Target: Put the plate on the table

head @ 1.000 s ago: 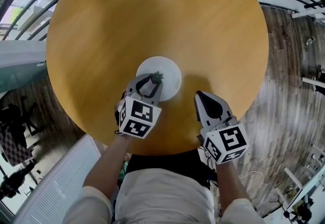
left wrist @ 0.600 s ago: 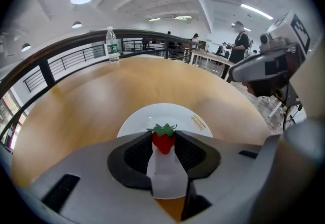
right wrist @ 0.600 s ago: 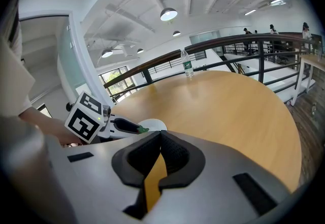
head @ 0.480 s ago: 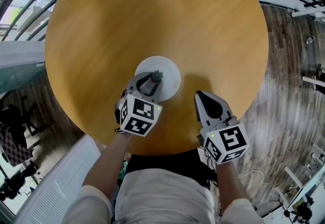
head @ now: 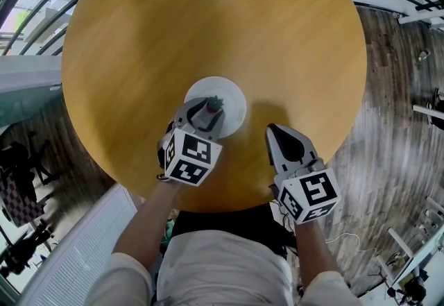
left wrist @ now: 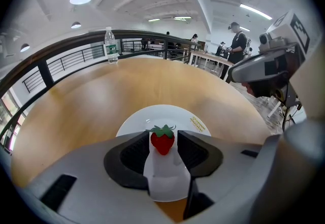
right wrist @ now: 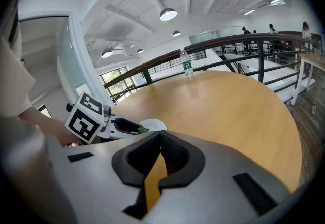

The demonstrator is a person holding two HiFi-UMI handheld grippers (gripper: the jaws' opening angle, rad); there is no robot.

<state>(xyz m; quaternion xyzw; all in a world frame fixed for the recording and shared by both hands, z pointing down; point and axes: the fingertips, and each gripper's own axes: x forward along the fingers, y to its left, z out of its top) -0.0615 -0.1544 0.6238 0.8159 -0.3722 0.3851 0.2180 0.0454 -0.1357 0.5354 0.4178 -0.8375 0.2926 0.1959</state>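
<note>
I am watching the left gripper (left wrist: 163, 135) as its jaws are opening. A small red strawberry (left wrist: 162, 142) is standing between the tips, green cap pointing up, with a sliver of space showing on each side of it, so the pads are not pressing on it. Right under the strawberry the white plate (left wrist: 152, 116) is lying flat and face up on the round wooden bench (left wrist: 91, 101), on the side of it nearest me. Being round, it is showing no long axis. A small yellow sticker (left wrist: 197, 124) is sitting on its right rim. The right gripper (right wrist: 161, 139) is hovering over the bench edge to the right of the plate, apart from it, its jaws closed tip to tip with nothing in them. At the far rim a clear bottle (left wrist: 110, 45) is standing upright.
</note>
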